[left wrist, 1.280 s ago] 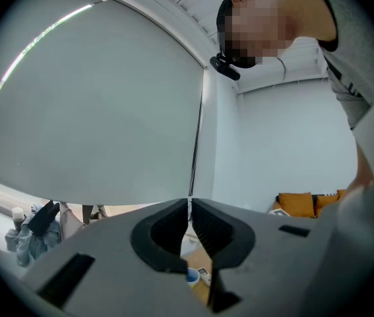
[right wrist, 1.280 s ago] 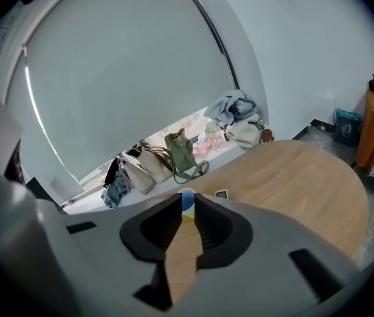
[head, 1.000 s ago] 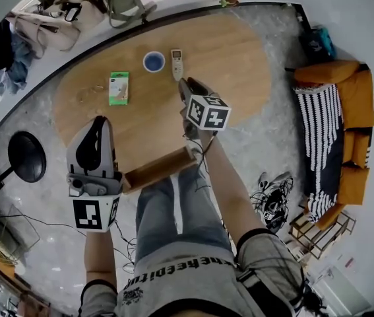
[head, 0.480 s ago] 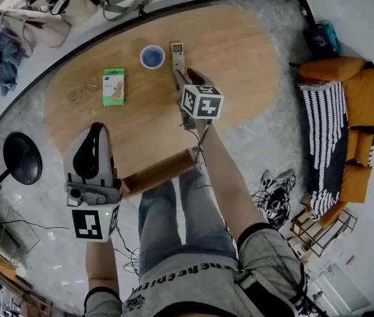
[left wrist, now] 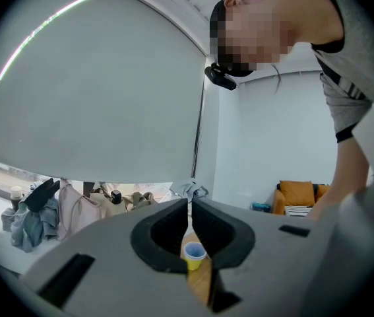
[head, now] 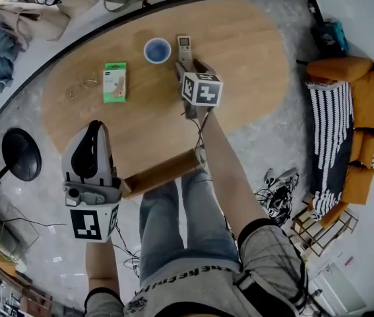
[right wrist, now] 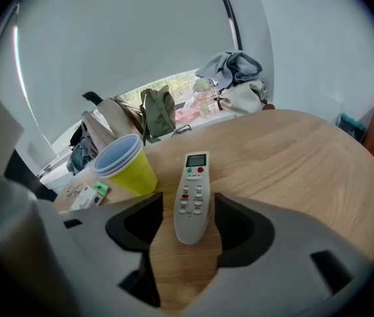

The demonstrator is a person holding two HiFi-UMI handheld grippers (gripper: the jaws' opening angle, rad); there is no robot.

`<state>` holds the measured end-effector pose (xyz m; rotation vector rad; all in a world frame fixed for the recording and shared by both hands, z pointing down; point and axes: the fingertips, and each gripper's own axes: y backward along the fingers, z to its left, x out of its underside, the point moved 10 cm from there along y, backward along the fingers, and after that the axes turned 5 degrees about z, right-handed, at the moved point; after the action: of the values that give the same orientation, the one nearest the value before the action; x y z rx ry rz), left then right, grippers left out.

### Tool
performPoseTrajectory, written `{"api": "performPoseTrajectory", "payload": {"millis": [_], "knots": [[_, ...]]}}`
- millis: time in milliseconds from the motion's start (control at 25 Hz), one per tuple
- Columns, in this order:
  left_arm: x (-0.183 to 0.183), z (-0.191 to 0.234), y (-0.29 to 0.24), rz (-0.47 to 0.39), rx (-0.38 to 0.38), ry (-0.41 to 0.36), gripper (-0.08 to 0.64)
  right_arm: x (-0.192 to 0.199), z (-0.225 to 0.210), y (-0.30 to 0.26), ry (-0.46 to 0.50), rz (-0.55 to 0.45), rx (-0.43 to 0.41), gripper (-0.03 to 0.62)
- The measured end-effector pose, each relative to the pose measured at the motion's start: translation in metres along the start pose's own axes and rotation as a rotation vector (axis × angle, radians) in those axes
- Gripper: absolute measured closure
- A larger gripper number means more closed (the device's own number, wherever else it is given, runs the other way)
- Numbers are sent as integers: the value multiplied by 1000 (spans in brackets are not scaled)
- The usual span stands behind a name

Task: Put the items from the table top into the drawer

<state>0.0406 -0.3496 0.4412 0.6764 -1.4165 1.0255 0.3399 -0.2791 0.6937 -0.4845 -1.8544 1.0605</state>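
On the oval wooden worktop point(head: 239, 51) lie glasses point(head: 81, 88), a green box point(head: 115, 82), a blue-rimmed cup point(head: 157, 49) and a white remote point(head: 185, 47). The right tool point(head: 190, 68) has just been opening its jaws, and the remote's near end lies between them. The left tool point(head: 93, 129) hangs just left of the open wooden drawer point(head: 160, 172).

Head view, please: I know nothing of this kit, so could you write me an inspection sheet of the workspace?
surface: oval wooden table, with its drawer pulled out at the near edge.
job's things: remote control, yellow cup, green box and glasses, all on the tabletop.
clutter: nothing seen.
grippers: right gripper open, its jaws have just been opening, the remote control lying between them, not gripped; left gripper shut, empty.
cables: thin wires on the floor at left.
surroundings: orange sofa at right, bags beyond the table, person's legs by the drawer.
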Motion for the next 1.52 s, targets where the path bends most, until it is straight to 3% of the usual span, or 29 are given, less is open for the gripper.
{"api": "performPoseTrajectory", "payload": {"millis": [280, 440, 600, 760, 1080, 1520], "knots": [[6, 6, -4, 8, 1, 3, 540, 2, 4, -17, 24, 27, 66, 344], [7, 9, -4, 8, -2, -3, 540, 2, 5, -18, 57, 32, 137, 397], [9, 10, 0, 13, -9, -1, 540, 1, 6, -18, 75, 41, 137, 401], [10, 8, 4, 13, -12, 0, 540, 7, 6, -8, 83, 24, 101, 403], [8, -3, 12, -7, -12, 0, 540, 19, 9, 35, 10, -97, -6, 407], [-3, -38, 32, -57, -37, -3, 540, 38, 23, 108, -7, -260, -203, 407]]}}
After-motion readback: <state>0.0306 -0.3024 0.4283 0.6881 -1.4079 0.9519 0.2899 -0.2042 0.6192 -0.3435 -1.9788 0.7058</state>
